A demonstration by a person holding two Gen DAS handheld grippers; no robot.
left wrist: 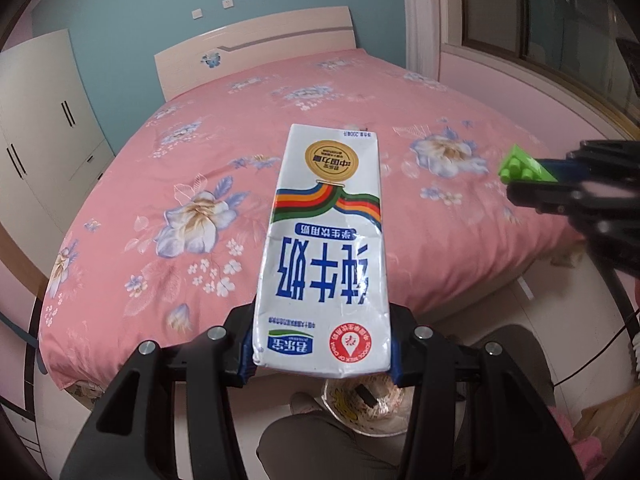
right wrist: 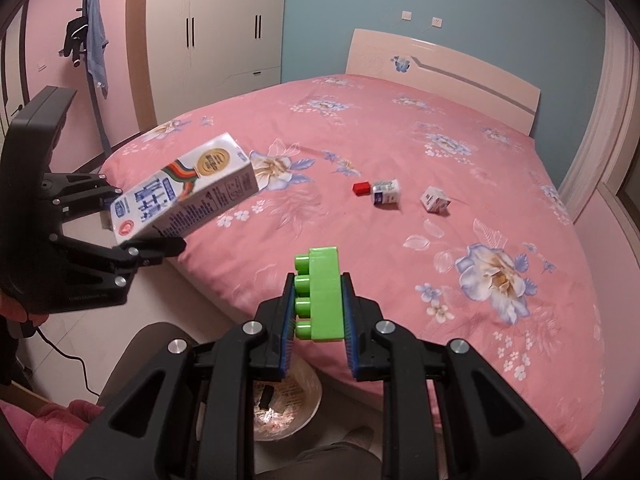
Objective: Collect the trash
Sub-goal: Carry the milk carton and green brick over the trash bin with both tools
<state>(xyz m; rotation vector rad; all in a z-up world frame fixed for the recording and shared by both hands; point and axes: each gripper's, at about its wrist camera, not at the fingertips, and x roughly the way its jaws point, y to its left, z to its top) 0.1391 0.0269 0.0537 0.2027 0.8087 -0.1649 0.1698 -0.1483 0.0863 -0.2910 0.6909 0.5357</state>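
1. My left gripper (left wrist: 322, 364) is clamped across the base of the milk carton (left wrist: 326, 248), whose long axis runs forward along the fingers, out over the foot of the bed (left wrist: 224, 152).
2. My right gripper (right wrist: 318, 312) is pinching the green toy brick (right wrist: 320, 296) by its flat sides, studs facing left.
3. My landmark is the bin (right wrist: 288, 404): it sits on the floor below both grippers, just off the edge of the bed, with some scraps already in it.
4. I judge the drop turns on this: the bin lies beneath and slightly behind both loads, so each hand must draw back before letting go. Neither looks clearly nearer.
5. Beyond the bin, on the bed, three pieces lie close together: a red block (right wrist: 361, 189), a small bottle (right wrist: 386, 192) and a small carton (right wrist: 435, 200).
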